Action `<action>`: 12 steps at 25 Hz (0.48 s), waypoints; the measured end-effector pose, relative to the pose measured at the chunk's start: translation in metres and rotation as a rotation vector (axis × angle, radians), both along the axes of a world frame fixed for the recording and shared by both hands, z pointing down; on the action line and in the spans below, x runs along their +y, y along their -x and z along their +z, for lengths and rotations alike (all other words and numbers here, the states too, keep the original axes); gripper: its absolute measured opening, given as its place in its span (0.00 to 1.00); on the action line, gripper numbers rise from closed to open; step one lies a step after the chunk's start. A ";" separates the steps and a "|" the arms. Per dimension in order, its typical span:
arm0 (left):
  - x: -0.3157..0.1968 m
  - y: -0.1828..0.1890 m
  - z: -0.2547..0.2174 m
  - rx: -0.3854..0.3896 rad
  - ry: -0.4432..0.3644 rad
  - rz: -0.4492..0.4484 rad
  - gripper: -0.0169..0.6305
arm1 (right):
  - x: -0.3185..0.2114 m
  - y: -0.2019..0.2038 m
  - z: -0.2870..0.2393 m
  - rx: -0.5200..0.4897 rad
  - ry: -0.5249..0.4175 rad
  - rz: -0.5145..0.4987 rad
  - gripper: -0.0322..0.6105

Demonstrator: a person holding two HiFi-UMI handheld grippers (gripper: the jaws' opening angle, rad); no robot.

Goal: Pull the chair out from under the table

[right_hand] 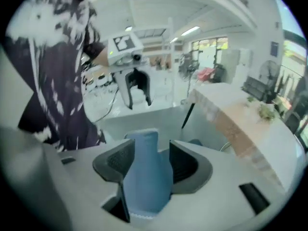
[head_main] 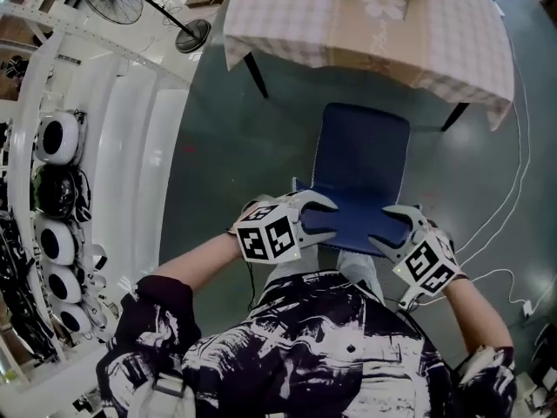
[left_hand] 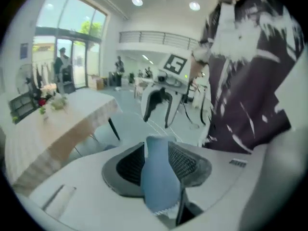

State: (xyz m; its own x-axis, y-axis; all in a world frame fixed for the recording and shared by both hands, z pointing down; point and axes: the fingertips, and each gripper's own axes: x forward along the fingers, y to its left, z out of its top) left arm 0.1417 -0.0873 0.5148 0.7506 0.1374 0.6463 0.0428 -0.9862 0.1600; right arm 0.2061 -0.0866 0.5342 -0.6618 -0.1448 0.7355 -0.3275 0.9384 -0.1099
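left gripper view shows your left gripper (left_hand: pixel 157 159) clamped on the blue cloth edge of the chair (left_hand: pixel 159 186), pads pressing it from both sides. your right gripper (right_hand: pixel 148 162) pinches the same edge likewise, further along. you hold it near both corners, i judge, so the chair comes back straight without swinging. in the head view the chair's blue panel runs lengthwise from you toward the table (head_main: pixel 452 50). its far end points at the table's near edge, just beside the cloth's hem, and its near end is close to your body. most of it already looks clear of the table.
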 end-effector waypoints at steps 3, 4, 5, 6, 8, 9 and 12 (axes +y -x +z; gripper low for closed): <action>-0.073 -0.023 -0.077 0.234 -0.075 -0.195 0.26 | -0.087 -0.006 -0.088 -0.220 -0.159 0.239 0.39; -0.094 -0.027 -0.100 0.298 -0.107 -0.242 0.26 | -0.110 -0.010 -0.117 -0.280 -0.222 0.299 0.39; -0.112 -0.030 -0.120 0.351 -0.139 -0.279 0.26 | -0.130 -0.014 -0.145 -0.329 -0.286 0.348 0.39; -0.128 -0.031 -0.138 0.393 -0.171 -0.309 0.26 | -0.146 -0.019 -0.169 -0.366 -0.351 0.385 0.39; -0.156 -0.034 -0.170 0.459 -0.232 -0.353 0.26 | -0.169 -0.027 -0.209 -0.418 -0.460 0.435 0.39; -0.166 -0.036 -0.184 0.484 -0.256 -0.368 0.26 | -0.176 -0.030 -0.224 -0.440 -0.494 0.453 0.39; -0.191 -0.043 -0.218 0.552 -0.292 -0.400 0.26 | -0.190 -0.038 -0.256 -0.498 -0.553 0.493 0.39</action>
State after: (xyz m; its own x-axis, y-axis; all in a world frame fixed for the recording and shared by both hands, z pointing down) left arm 0.1851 -0.2782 0.2968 0.9336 -0.3344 0.1288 -0.3304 -0.9424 -0.0519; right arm 0.2439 -0.2763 0.2784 -0.6548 -0.7462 0.1201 -0.7428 0.6647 0.0800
